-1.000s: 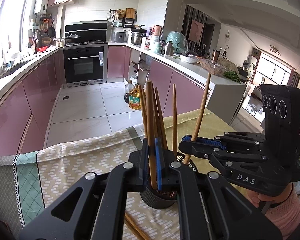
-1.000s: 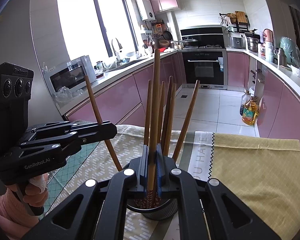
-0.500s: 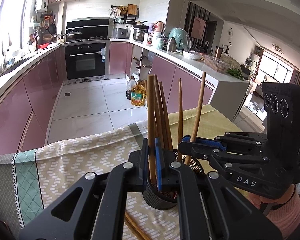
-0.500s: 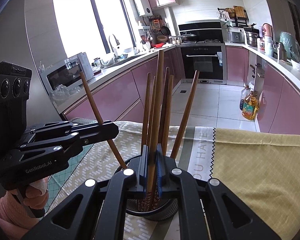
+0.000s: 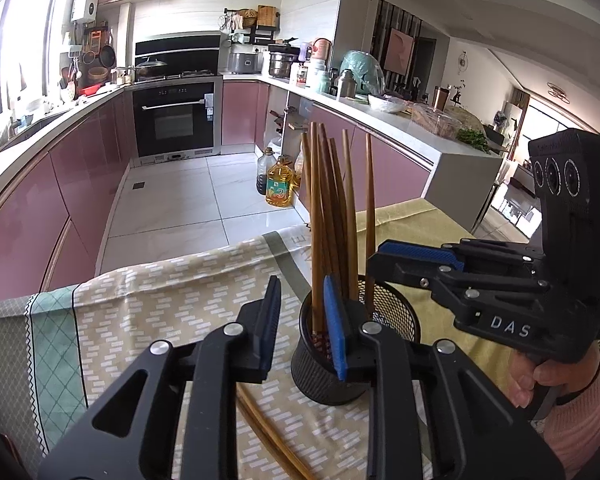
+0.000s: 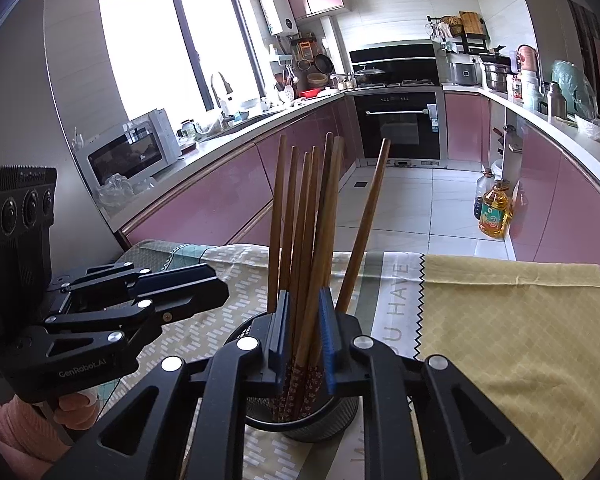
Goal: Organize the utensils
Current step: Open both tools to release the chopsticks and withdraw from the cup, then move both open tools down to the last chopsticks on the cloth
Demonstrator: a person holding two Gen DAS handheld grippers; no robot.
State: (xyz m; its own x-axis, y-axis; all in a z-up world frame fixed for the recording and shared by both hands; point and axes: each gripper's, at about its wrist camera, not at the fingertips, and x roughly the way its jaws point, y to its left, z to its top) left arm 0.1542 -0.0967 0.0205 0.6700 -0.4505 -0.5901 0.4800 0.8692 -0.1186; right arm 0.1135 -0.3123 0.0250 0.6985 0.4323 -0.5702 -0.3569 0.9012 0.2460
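Note:
A black mesh holder [image 5: 328, 372] [image 6: 342, 410] stands on the patterned cloth with several brown chopsticks [image 5: 332, 208] [image 6: 300, 224] upright in it. My left gripper [image 5: 302, 324] [image 6: 218, 296] sits at the holder's near left rim. Its jaws are opening, and one chopstick stands free in the gap, clear of the blue pads. My right gripper [image 6: 303, 338] [image 5: 380, 258] hangs over the holder from the other side. Its jaws are opening too, with chopsticks standing loose between its pads.
Two loose chopsticks [image 5: 268, 432] lie on the cloth under my left gripper. The table's far edge [image 5: 180, 264] drops to a tiled kitchen floor. A yellow cloth [image 6: 512, 320] covers the right side of the table. A hand in a pink sleeve [image 5: 572, 408] holds the right gripper.
Both grippers were shut on a chopstick each; now both pairs of jaws have parted and those chopsticks stand in the holder. The left gripper has sunk slightly.

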